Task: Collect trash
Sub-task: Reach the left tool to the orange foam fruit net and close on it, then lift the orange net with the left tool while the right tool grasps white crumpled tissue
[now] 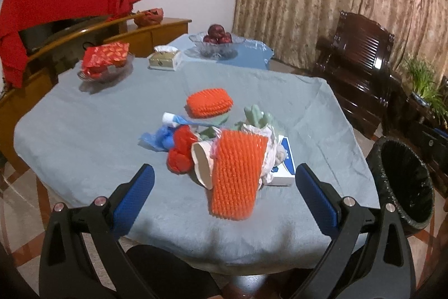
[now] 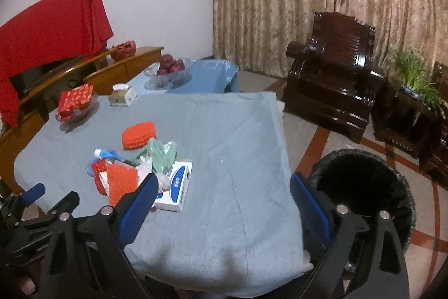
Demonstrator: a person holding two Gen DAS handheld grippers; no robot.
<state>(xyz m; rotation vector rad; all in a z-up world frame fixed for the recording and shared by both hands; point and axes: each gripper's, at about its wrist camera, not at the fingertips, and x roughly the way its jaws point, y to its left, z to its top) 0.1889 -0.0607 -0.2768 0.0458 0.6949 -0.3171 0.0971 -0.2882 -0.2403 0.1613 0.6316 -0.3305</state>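
From the left wrist, the left gripper (image 1: 224, 187) is hanging over the near edge of the desk (image 1: 84, 131) with its fingers (image 1: 134, 198) spread wide and gripping nothing. Just ahead, the trash pile (image 1: 218, 147) is lying on the grey cloth: an orange foam net (image 1: 236, 173) leaning over a paper cup (image 1: 202, 164), red and blue plastic beside them. A black-lined bin (image 1: 403, 181) is standing on the floor to the right. From the right wrist, the right gripper (image 2: 224, 201) is also holding its fingers (image 2: 138, 203) wide apart and empty, with the pile to its left, a white box (image 2: 175, 187) at the pile's edge, and the bin (image 2: 364, 187) just beside the right finger.
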